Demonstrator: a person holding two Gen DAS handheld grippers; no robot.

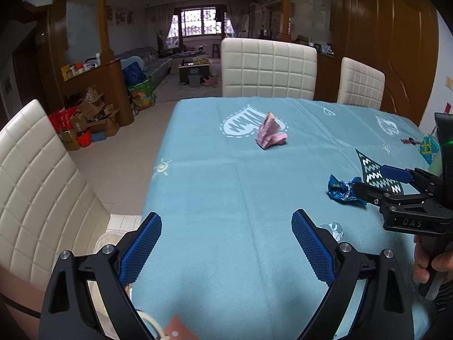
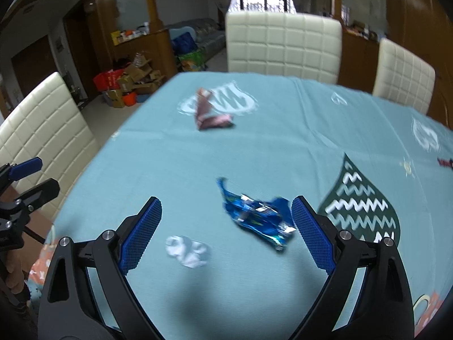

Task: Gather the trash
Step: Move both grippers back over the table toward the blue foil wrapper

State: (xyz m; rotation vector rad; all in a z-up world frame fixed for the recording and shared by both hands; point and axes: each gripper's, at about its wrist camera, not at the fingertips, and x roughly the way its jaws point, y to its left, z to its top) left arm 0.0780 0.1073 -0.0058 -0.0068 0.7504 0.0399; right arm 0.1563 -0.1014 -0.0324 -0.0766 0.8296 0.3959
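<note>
Fingers (image 2: 314,238) of right gripper (image 2: 226,235) spread apart — blue wrapper (image 2: 256,218) between them, nearer right finger, left gripper (image 1: 226,250) likewise open.

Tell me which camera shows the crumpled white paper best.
The right wrist view: the crumpled white paper lies whole on the tablecloth between the open fingers of the right gripper. The left wrist view shows only a sliver behind a finger of the left gripper.

on the table (image 2: 254,153), the far wrapper (image 2: 211,113) lies behind the near wrapper (image 2: 256,216); the tissue (image 2: 188,250) lies left of the latter.
</note>
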